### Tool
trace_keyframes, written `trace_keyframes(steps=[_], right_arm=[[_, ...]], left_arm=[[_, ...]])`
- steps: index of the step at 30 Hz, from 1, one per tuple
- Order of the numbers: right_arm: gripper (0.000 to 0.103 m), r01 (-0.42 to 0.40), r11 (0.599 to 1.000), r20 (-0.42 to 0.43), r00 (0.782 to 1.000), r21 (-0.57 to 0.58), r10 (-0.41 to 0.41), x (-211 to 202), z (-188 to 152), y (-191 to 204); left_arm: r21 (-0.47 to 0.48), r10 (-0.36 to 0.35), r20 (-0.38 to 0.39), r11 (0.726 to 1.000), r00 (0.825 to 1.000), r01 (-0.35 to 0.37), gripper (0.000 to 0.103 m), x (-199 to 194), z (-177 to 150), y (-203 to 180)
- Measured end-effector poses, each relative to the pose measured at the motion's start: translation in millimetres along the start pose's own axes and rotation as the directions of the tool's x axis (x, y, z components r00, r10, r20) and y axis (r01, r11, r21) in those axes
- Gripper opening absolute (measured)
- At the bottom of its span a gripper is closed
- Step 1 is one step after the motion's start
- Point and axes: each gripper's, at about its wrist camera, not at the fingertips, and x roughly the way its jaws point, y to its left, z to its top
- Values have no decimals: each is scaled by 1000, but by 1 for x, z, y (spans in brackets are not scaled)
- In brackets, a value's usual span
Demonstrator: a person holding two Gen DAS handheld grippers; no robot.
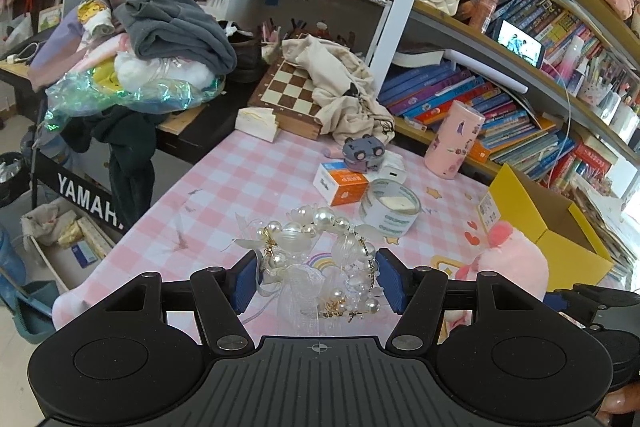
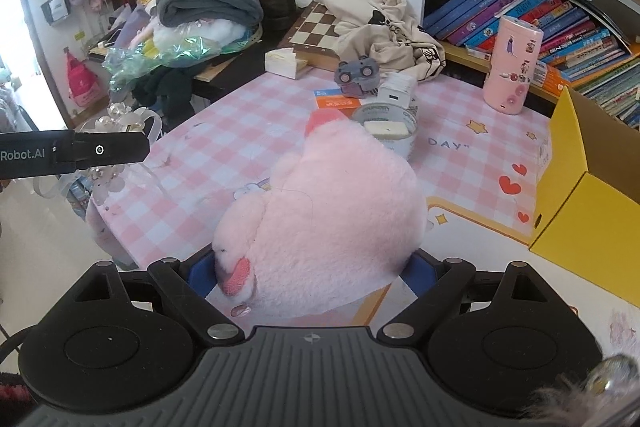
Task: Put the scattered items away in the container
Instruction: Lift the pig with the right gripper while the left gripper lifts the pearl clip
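Observation:
My left gripper (image 1: pixel 318 279) is shut on a pearl and ribbon hair ornament (image 1: pixel 320 247), held above the pink checked tablecloth (image 1: pixel 240 183). My right gripper (image 2: pixel 316 275) is shut on a pink plush toy (image 2: pixel 328 207), which fills the space between its blue pads. The same plush (image 1: pixel 508 259) shows at the right of the left wrist view. An open yellow cardboard box (image 2: pixel 576 227) stands at the table's right edge, to the right of the plush. The left gripper's side and the ornament (image 2: pixel 120 119) appear at the left of the right wrist view.
On the table lie a roll of tape (image 1: pixel 390 207), an orange and white box (image 1: pixel 340 183), a grey toy car (image 1: pixel 362 151) on a white block, and a pink cylinder (image 1: pixel 454 139). A chessboard (image 1: pixel 292 87), cloth bag and clothes pile sit behind; bookshelves line the right.

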Motion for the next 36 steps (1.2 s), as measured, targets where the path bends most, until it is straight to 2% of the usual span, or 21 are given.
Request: trace_keyframes(steps=[10,18,26,36], right_arm=[[90,53,996,-9,999,69,-52,-13,-17,-18],[90,129,979,-15,992,156,-128,-32,-37,-44],[90,204,946,-38,979,252,-201,-49,-60,-69],[90,262,906,-61,964,333,-257,-63,-77,-92]], left_arm=[[43,-71,-46,996,996,73,61,10,-5,-21],[107,-147,-91,982,985,156,61,23,-10,-52],[171,-221,-158,954,962,247,61,39,-16,-88],[236,-275,-218,916,937,324,61,52,-22,-122]])
